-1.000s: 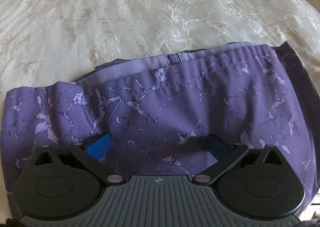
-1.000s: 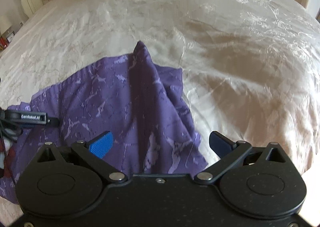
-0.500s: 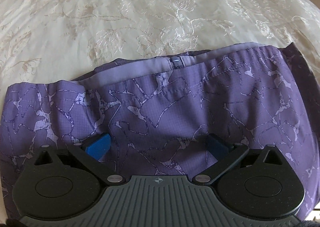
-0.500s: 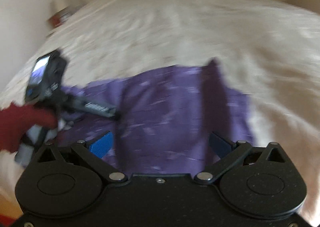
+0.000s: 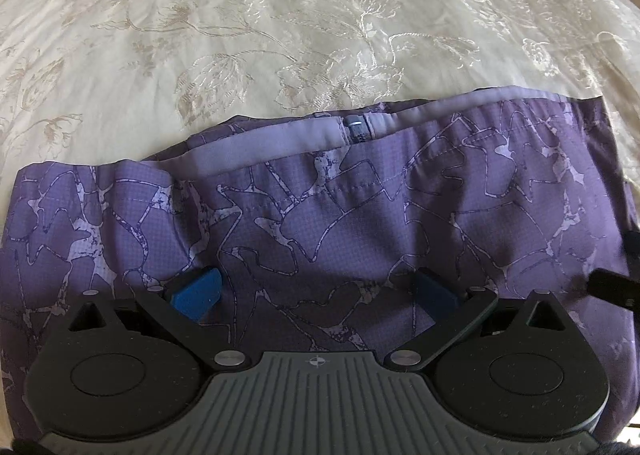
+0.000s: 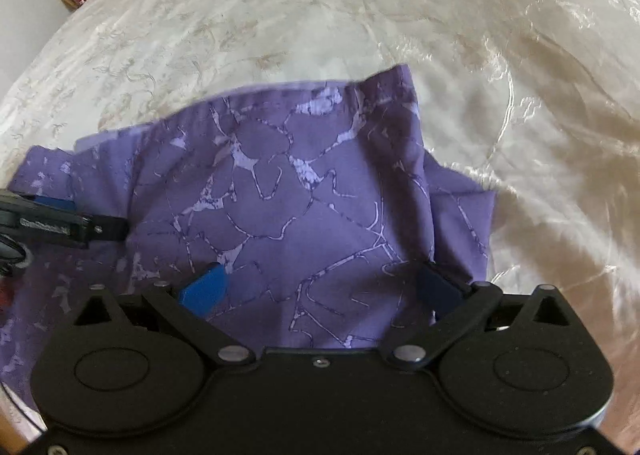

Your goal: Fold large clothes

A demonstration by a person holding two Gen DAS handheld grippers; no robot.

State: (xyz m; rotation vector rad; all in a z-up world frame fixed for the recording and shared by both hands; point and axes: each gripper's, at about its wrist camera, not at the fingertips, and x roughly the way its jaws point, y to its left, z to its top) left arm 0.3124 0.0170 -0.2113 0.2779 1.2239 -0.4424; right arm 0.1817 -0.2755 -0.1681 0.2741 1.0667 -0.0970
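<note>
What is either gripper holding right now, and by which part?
Nothing. The left gripper and the right gripper are both open over the purple garment, which lies on the bedspread with no cloth pinched.

The left gripper (image 5: pixel 314 293) has a ribbed grey body with a small cross mark, black round side plates, black linkage arms on silver pivots, and blue pads (image 5: pixel 196 291). The right gripper (image 6: pixel 320 287) is all black, speckled, with a centre screw, silver pivots and blue pads (image 6: pixel 204 289).
</note>
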